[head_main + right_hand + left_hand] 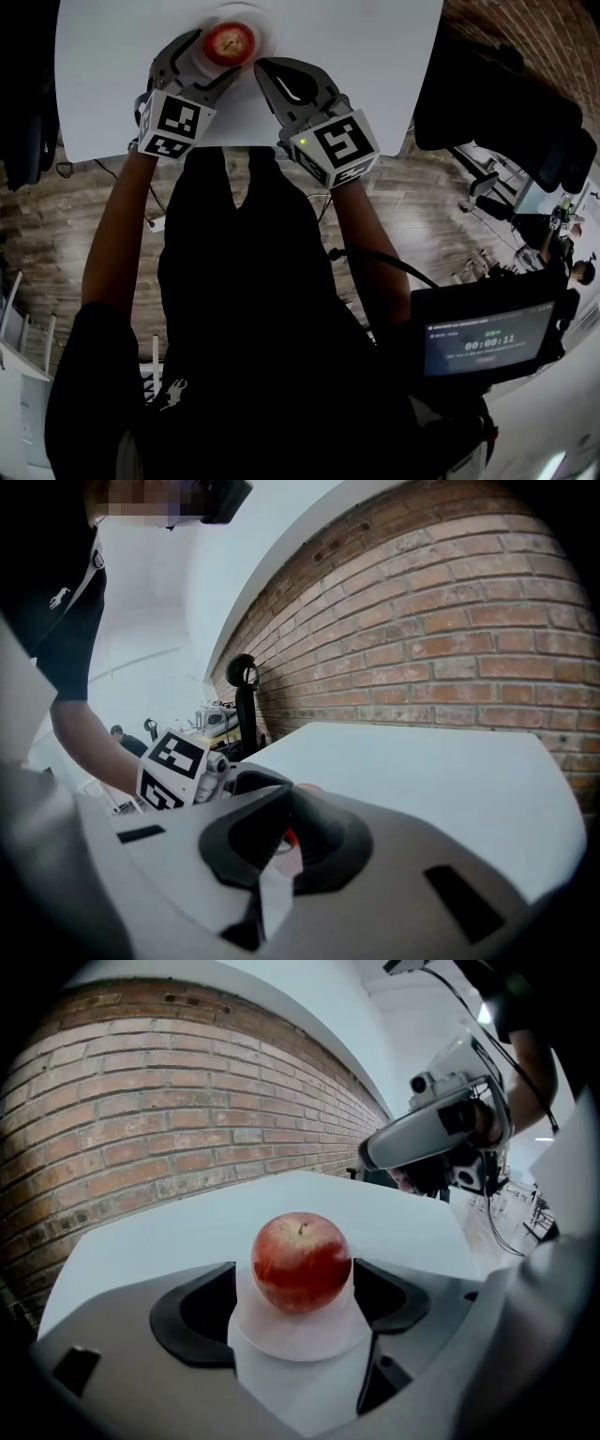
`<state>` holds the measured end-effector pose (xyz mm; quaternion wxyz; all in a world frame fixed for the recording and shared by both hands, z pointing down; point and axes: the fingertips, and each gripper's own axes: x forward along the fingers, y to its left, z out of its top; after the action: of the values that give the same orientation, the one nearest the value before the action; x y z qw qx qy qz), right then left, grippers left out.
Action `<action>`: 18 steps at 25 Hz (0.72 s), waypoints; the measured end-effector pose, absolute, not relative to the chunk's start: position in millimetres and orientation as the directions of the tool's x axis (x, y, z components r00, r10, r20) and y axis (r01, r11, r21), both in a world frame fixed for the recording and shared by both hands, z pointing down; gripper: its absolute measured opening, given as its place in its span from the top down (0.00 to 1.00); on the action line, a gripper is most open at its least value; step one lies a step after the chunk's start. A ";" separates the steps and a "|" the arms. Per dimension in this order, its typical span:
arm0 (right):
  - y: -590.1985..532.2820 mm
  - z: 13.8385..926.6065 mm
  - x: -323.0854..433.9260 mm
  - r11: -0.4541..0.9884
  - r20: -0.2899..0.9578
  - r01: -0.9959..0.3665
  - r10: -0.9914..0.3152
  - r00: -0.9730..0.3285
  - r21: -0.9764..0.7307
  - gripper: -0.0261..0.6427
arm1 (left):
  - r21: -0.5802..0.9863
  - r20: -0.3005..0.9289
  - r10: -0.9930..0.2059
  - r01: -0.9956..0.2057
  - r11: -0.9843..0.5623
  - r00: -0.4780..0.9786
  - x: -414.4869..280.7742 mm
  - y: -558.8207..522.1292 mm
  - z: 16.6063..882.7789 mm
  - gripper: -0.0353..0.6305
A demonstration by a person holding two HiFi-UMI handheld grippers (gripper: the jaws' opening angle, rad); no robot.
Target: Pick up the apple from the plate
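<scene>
Left tongs [295, 1283] of mine stand open on either side of the apple [300, 1260], which sits on the plate [300, 1340], firm, smooth and probably slippery, so I'd squeeze its widest middle gently, while my right tongs [281, 841] rest closed nearby.

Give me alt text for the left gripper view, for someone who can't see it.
A red apple sits on a small white plate between the wide-open jaws of the left hand-held gripper, one jaw on either side of it. The plate rests on a white table, with a brick wall behind.
</scene>
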<state>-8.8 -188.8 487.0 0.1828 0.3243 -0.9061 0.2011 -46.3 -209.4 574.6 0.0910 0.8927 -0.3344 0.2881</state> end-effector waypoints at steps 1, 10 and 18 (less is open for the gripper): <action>-189.0 486.7 -9.0 0.709 0.461 -0.661 -0.514 -0.723 -0.246 0.96 | -0.031 0.575 -0.544 -0.649 -0.761 0.611 -45.6 -209.8 574.9 0.38; -184.7 491.0 -2.5 0.699 0.485 -0.670 -0.509 -0.711 -0.249 0.96 | -0.038 0.574 -0.539 -0.637 -0.770 0.616 -39.9 -211.4 577.0 0.38; -186.8 488.4 -3.6 0.695 0.469 -0.674 -0.523 -0.712 -0.248 0.96 | -0.041 0.574 -0.539 -0.636 -0.771 0.617 -39.2 -215.0 579.0 0.38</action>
<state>-3.6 -186.8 488.4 0.1846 0.3318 -0.9020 0.2054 -39.2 -215.0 579.0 0.0836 0.8952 -0.3281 0.2899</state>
